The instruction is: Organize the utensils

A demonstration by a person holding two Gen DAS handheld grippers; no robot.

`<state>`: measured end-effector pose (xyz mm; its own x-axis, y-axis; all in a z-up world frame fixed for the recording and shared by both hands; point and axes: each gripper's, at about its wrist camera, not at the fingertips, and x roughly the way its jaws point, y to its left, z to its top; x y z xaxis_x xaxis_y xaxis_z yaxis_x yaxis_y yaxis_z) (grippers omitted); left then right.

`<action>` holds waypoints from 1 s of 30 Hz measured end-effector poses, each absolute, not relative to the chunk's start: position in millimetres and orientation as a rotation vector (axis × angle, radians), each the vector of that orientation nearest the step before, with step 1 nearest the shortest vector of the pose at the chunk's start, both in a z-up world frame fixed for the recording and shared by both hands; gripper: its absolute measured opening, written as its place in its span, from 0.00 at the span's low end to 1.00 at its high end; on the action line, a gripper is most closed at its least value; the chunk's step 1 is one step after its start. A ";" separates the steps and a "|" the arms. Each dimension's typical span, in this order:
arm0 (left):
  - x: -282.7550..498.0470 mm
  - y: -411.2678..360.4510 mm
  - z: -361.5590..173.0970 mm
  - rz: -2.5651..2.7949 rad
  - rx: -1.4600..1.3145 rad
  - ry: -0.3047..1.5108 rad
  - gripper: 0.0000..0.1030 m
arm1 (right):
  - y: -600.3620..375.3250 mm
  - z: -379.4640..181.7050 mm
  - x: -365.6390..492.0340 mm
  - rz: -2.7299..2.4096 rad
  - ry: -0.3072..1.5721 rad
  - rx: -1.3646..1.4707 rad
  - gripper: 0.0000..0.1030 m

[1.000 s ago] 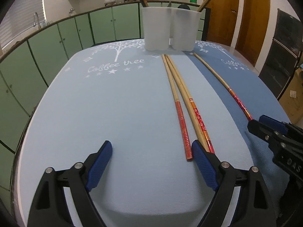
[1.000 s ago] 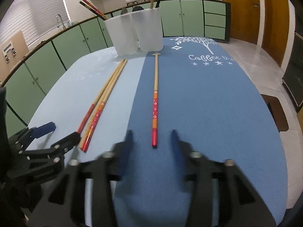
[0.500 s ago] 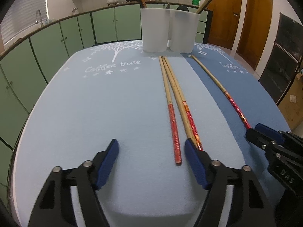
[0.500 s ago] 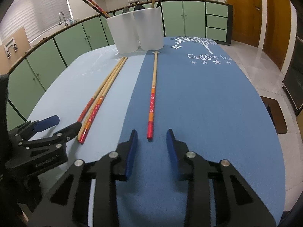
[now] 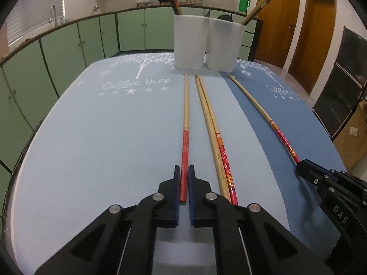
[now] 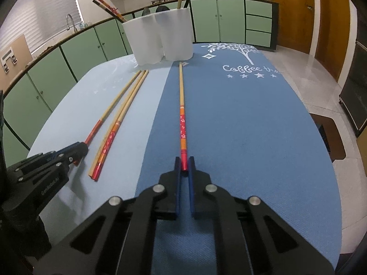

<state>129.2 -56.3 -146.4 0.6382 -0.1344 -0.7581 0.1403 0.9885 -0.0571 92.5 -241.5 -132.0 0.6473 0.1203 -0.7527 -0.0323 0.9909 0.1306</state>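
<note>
Several long wooden chopsticks with red ends lie on the blue table mats. My left gripper (image 5: 184, 171) is shut on the red end of the leftmost chopstick (image 5: 186, 114), which rests on the light blue mat. Two more chopsticks (image 5: 213, 133) lie side by side just to its right. My right gripper (image 6: 184, 163) is shut on the red end of a single chopstick (image 6: 181, 105) on the dark blue mat. Two white holder cups (image 5: 206, 43) stand at the far end, with chopsticks in them.
Green cabinets (image 5: 68, 45) and a counter with a sink run behind the table. Wooden doors (image 5: 298, 23) are at the back right. The table edge curves off on both sides. In the left wrist view the right gripper (image 5: 332, 190) sits low right.
Both grippers have closed from wide open. The left one shifted right and closed onto the leftmost chopstick's red end; the right one moved forward and closed onto the single chopstick's red end.
</note>
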 end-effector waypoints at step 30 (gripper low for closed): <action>113.8 -33.8 5.7 -0.231 0.025 0.562 0.06 | -260.7 17.6 78.4 0.138 0.552 0.136 0.05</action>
